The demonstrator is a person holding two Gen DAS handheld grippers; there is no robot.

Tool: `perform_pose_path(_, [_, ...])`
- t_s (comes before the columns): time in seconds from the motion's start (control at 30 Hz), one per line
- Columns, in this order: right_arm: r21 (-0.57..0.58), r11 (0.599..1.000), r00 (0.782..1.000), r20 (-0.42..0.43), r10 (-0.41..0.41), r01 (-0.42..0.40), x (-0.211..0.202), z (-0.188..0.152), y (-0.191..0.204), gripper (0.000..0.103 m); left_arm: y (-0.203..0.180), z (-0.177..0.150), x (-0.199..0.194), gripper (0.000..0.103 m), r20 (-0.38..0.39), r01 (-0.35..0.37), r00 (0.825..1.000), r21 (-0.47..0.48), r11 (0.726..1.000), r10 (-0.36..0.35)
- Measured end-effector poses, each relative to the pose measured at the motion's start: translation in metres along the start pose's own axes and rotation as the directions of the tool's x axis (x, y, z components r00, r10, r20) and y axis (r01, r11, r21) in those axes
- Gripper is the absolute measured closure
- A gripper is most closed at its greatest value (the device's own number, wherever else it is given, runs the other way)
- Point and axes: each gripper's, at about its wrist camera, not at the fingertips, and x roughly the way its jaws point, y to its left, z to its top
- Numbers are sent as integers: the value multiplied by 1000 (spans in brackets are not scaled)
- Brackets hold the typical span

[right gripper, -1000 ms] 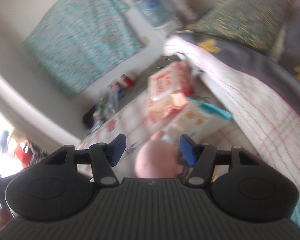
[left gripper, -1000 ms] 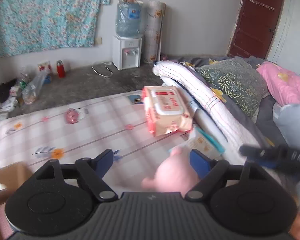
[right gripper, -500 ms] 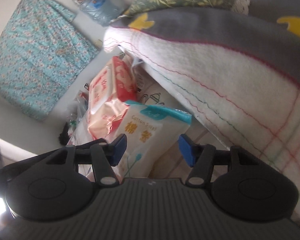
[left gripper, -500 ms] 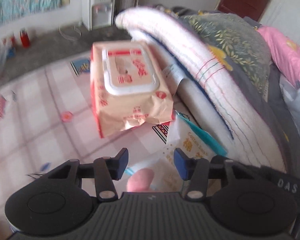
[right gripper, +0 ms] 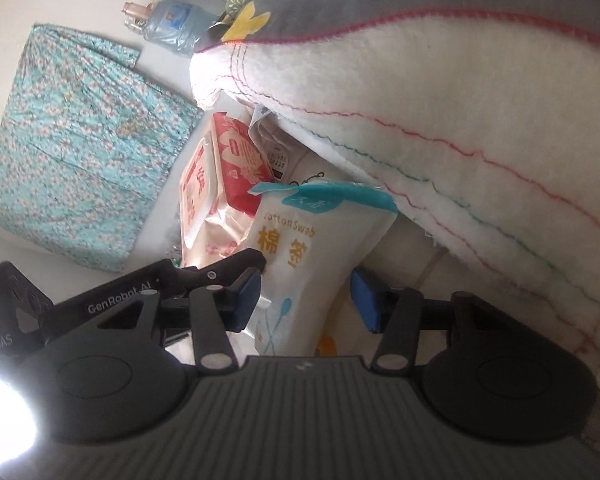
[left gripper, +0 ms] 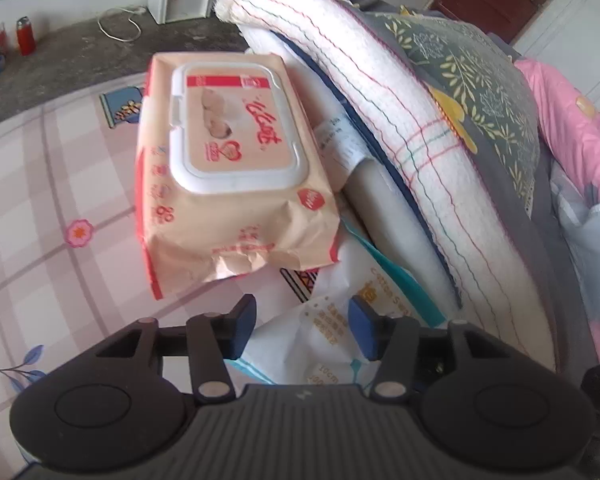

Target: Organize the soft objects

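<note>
The swab bag (left gripper: 332, 332) lies on the bed (left gripper: 40, 200), wedged between the wipes pack (left gripper: 228, 168) and the folded blanket (left gripper: 380, 112), with the wipes pack's crumpled end resting on its far corner. It looks light and soft, a thin slippery film bag that will crumple and slide rather than hold shape; the filled middle or the sealed teal end (right gripper: 328, 194) seems the safest place to pinch.

Both tools straddle it. The left tool (left gripper: 302, 326) has just been opening a little, and the bag sits between its pads with gaps showing, so it is not gripping. The right tool (right gripper: 306, 300) has just been closing around the bag's lower part; its left pad (right gripper: 246, 296) looks close to the film, the right pad stands clear, so no firm hold yet.

The bag's near end is hidden under the tool bodies in both views, and its far side tucks under the blanket. Glare washes out the lower left of the right view
</note>
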Motion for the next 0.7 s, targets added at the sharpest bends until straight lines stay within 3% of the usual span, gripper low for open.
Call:
perform_pose_path(0.2, [25, 999, 999, 4, 35, -35, 16, 3, 2, 61, 0, -1, 0, 61, 20, 13, 1000, -17, 1000, -12])
perform_pose_path(0.33, [29, 999, 999, 8, 34, -34, 18, 3, 2, 72, -8, -4, -12, 73, 48, -8, 999, 24, 1000, 7])
perform_pose_path(0.47, [5, 999, 999, 16, 52, -52, 11, 5, 7, 78, -10, -4, -24, 77, 57, -2, 998, 22, 1000, 0])
perform_pose_path(0.6, [-45, 996, 997, 21, 80, -79, 0, 5, 16, 79, -12, -7, -43, 87, 85, 7, 996, 21, 1000, -9])
perform_pose_path(0.7, [-65, 992, 994, 22, 106, -104, -8, 7, 23, 79, -13, -10, -58, 88, 106, 10, 994, 18, 1000, -11])
